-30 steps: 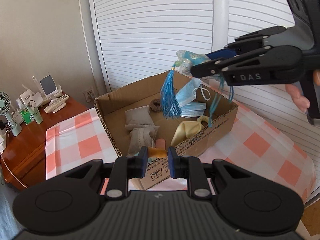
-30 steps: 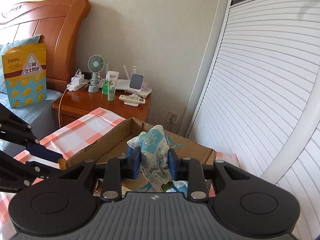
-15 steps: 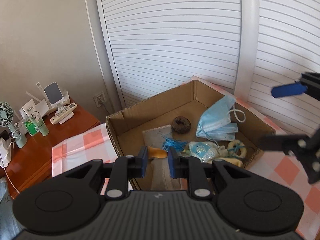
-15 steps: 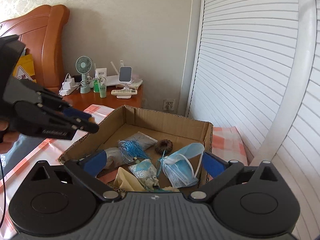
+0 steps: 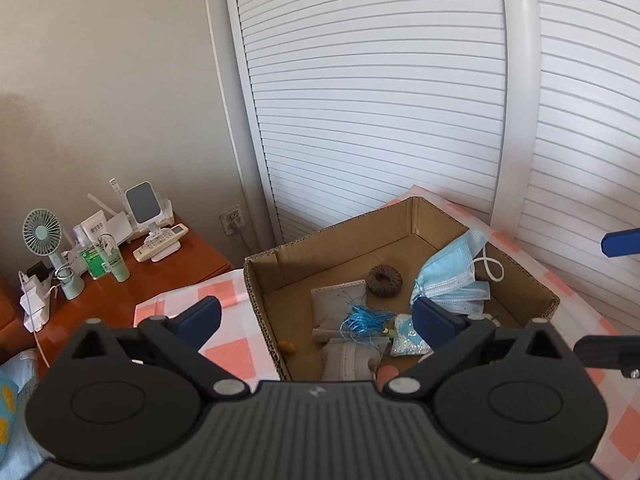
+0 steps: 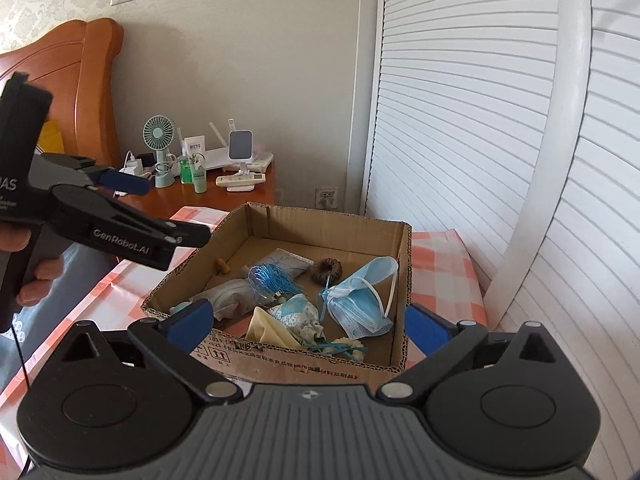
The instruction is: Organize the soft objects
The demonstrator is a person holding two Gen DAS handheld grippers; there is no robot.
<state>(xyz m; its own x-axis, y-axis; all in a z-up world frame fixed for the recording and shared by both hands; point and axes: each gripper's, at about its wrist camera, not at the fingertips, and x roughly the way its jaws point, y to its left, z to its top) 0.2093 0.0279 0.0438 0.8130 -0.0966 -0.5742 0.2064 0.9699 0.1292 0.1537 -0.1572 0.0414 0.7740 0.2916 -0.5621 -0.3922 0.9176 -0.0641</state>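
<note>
The left gripper point(image 5: 316, 314) has just been opening and now stands spread wide with nothing between its blue pads point(image 5: 200, 316); the right gripper point(image 6: 308, 320) is likewise splayed and empty, touching nothing; both hover at the near side of the cardboard box point(image 6: 404, 264) on the checked cloth point(image 5: 224, 350); in the box lie a blue face mask point(image 6: 360, 300), a blue tassel point(image 6: 272, 276), a patterned pouch point(image 6: 298, 312), a grey cloth bag point(image 5: 340, 298), a brown ring point(image 5: 385, 280) and a small orange piece point(image 6: 223, 266) by the left wall.

Right claw point(image 6: 306, 330) spread wide, empty, above cardboard box point(image 6: 402, 280).
</note>
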